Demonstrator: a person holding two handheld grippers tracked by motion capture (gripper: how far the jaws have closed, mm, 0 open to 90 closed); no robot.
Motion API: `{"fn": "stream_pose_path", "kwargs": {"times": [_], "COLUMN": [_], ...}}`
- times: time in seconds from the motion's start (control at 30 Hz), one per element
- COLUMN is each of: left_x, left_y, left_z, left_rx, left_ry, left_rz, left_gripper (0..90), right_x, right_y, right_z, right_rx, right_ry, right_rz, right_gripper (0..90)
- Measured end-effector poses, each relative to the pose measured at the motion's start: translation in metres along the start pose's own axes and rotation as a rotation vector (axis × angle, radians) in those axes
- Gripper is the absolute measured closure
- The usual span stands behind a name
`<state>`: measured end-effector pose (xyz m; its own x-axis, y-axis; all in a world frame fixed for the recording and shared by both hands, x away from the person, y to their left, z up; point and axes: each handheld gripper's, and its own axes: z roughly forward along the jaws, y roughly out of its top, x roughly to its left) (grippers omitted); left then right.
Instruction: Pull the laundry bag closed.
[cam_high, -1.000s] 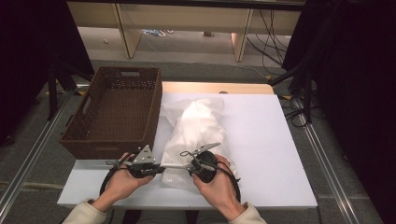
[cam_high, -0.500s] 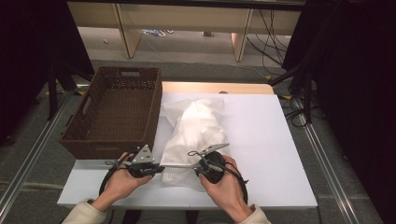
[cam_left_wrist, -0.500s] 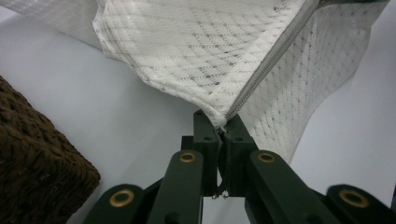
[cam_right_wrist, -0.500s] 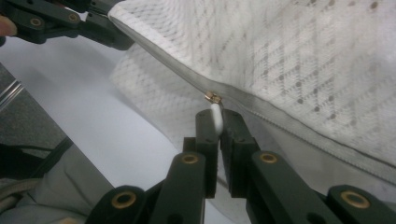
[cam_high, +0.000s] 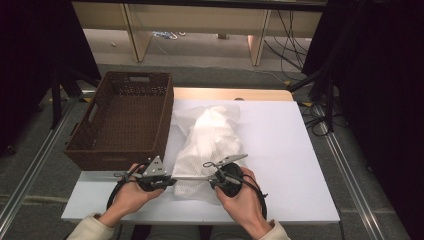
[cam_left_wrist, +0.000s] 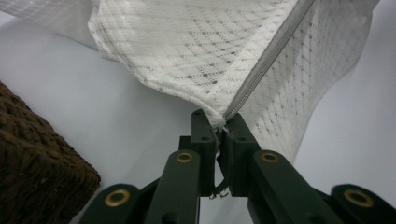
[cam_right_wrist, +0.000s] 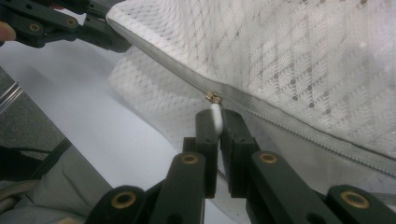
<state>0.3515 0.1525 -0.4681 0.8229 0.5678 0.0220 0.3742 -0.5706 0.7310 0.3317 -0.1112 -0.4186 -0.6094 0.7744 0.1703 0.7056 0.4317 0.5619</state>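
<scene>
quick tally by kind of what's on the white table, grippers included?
White mesh zippered laundry bag: 1
Dark brown woven wicker basket: 1
Black two-jaw grippers, left and right: 2
Total: 4

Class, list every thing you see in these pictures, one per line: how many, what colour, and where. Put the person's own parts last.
Mesh laundry bag: one, white, lying on the middle of the table.
Zipper pull: one, white, on the bag's near edge.
Basket: one, dark brown wicker, on the table's left side.
Table: one, white top.
Cables: several, dark, on the floor beyond the table.
Left gripper: one, black, shut on the bag's near corner.
Right gripper: one, black, shut on the zipper pull.
Hands: two, at the near edge.
</scene>
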Motion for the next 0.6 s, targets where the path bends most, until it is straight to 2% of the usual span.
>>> {"fn": "stream_pose_path", "kwargs": {"times": [0.03,0.07,0.1,0.13,0.2,0.23,0.27,0.3,0.33,0.37,0.4,0.43,0.47,0.5,0.53,0.57,0.6], "left_x": [0.0,0.0,-0.001,-0.002,-0.003,-0.004,-0.004,-0.004,-0.004,-0.002,-0.003,-0.002,-0.001,-0.001,-0.001,0.0,0.0], "left_y": [0.0,0.0,-0.001,-0.001,0.001,0.001,0.002,0.002,0.002,0.001,0.001,0.001,0.001,0.001,0.001,0.002,0.002], "left_z": [0.0,0.001,0.001,0.002,0.003,0.003,0.003,0.003,0.003,0.003,0.003,0.003,0.002,0.002,0.002,0.001,0.001], "left_rx": [0.001,0.002,0.0,-0.007,-0.013,-0.013,-0.003,-0.01,-0.011,-0.005,-0.013,-0.012,-0.005,-0.005,-0.005,-0.006,-0.007], "left_ry": [-0.004,-0.01,-0.01,-0.018,-0.019,-0.011,0.001,-0.007,-0.005,0.005,-0.005,-0.003,0.005,0.005,0.006,0.01,0.011], "left_rz": [-0.003,-0.008,-0.012,-0.019,-0.018,-0.015,-0.003,-0.016,-0.02,-0.016,-0.028,-0.029,-0.021,-0.022,-0.019,-0.003,-0.003], "left_gripper": [85.2,85.4,85.5,85.6,85.9,86.0,86.1,86.2,86.3,86.3,86.3,86.4,86.4,86.4,86.4,86.5,86.5], "right_x": [-0.002,-0.003,-0.005,-0.006,-0.01,-0.01,-0.013,-0.014,-0.016,-0.017,-0.019,-0.021,-0.023,-0.023,-0.025,-0.028,-0.03], "right_y": [0.0,-0.001,-0.001,-0.001,-0.002,-0.002,-0.003,-0.003,-0.003,-0.003,-0.004,-0.005,-0.006,-0.006,-0.007,-0.008,-0.008], "right_z": [0.0,0.002,0.003,0.005,0.007,0.008,0.008,0.009,0.007,0.007,0.006,0.005,0.004,0.004,0.003,0.001,0.002], "right_rx": [0.001,-0.003,0.004,-0.004,0.004,0.003,0.011,-0.002,0.012,0.002,0.007,0.002,0.018,0.009,0.01,0.014,0.005], "right_ry": [0.0,0.004,0.002,0.0,0.0,-0.008,-0.014,-0.022,-0.024,-0.025,-0.025,-0.032,-0.032,-0.039,-0.036,-0.04,-0.047], "right_rz": [-0.016,0.002,-0.015,0.007,0.003,0.024,-0.003,0.021,0.008,0.032,0.03,0.009,0.019,0.053,0.056,0.037,0.053], "right_gripper": [87.0,87.0,87.0,87.0,87.0,87.0,87.0,87.0,87.0,87.0,87.0,87.0,87.0,87.0,87.0,87.0,87.0]}}
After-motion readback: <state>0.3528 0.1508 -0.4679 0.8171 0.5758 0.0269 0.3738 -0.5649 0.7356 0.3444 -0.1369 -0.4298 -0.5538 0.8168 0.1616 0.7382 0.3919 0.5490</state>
